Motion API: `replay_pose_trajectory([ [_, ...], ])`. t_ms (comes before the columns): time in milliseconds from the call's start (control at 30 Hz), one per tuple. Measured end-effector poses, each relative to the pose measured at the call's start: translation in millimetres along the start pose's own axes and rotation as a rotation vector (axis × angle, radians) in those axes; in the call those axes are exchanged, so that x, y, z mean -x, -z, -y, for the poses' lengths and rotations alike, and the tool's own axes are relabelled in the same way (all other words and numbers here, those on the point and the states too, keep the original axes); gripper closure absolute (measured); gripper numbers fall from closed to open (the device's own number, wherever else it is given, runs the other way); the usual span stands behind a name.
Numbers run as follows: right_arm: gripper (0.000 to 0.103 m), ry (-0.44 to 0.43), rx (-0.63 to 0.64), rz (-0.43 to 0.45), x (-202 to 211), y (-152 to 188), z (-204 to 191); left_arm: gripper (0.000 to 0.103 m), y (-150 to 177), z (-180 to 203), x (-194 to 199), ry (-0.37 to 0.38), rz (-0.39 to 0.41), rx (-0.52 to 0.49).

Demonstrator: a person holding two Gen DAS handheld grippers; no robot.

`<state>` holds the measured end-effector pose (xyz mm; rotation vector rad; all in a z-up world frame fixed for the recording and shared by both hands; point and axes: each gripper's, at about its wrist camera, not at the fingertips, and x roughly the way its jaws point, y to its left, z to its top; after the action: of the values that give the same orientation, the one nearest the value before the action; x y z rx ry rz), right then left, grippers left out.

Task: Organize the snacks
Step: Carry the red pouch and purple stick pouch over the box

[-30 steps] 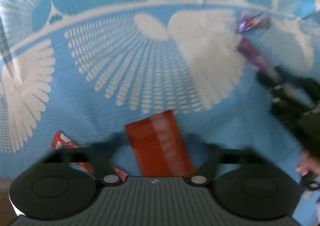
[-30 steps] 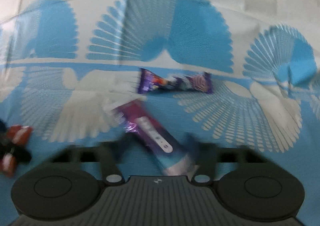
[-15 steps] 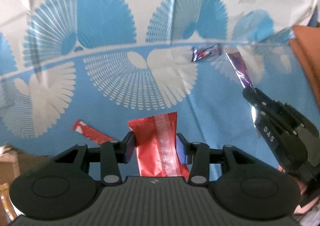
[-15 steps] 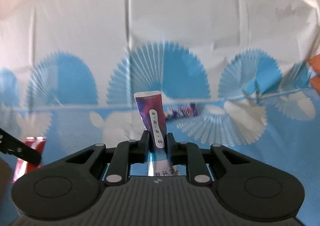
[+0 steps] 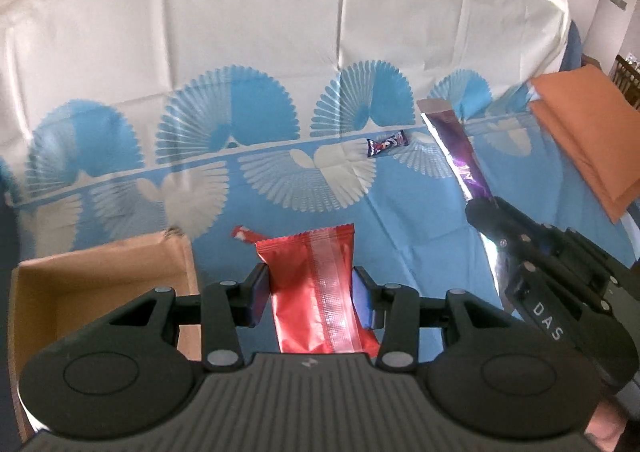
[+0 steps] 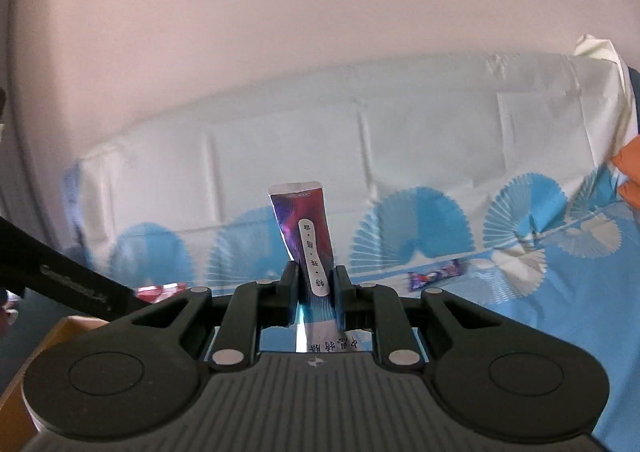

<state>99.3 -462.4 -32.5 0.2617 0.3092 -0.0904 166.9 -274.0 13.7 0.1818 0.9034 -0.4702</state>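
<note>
My left gripper (image 5: pixel 310 292) is shut on a red snack packet (image 5: pixel 316 292) and holds it above the blue patterned tablecloth (image 5: pixel 400 228). An open cardboard box (image 5: pixel 100 292) sits just to its left. My right gripper (image 6: pixel 316 294) is shut on a long purple snack stick (image 6: pixel 306 236), held upright in the air; it also shows in the left wrist view (image 5: pixel 456 147). A small purple candy bar (image 5: pixel 387 143) lies on the cloth further back, also in the right wrist view (image 6: pixel 434 275). Another red wrapper (image 5: pixel 244 234) lies behind the red packet.
A folded orange cloth (image 5: pixel 588 135) lies at the right edge of the table. The box corner (image 6: pixel 40 348) shows at the lower left in the right wrist view. A pale wall (image 6: pixel 280 31) stands behind the table.
Both grippers closed on their snacks and lifted them off the cloth. The views rose and pulled back, and the cardboard box came into sight at the left.
</note>
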Motion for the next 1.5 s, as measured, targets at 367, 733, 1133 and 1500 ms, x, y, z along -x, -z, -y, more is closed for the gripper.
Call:
replay_pose_trajectory([
  [367, 0.084, -0.119, 0.027, -0.038, 111, 27, -98, 0.054, 107, -70, 123, -0.099, 0.041, 0.047],
  [733, 0.084, -0.249, 0.115, -0.17, 179, 79, -194, 0.054, 223, -139, 190, -0.222, 0.022, 0.174],
  [1133, 0.084, -0.29, 0.224, -0.251, 196, 101, -251, 0.054, 260, -164, 214, -0.227, 0.057, 0.23],
  [1500, 0.084, -0.285, 0.252, -0.291, 187, 102, -256, 0.054, 259, -173, 207, -0.21, 0.048, 0.246],
])
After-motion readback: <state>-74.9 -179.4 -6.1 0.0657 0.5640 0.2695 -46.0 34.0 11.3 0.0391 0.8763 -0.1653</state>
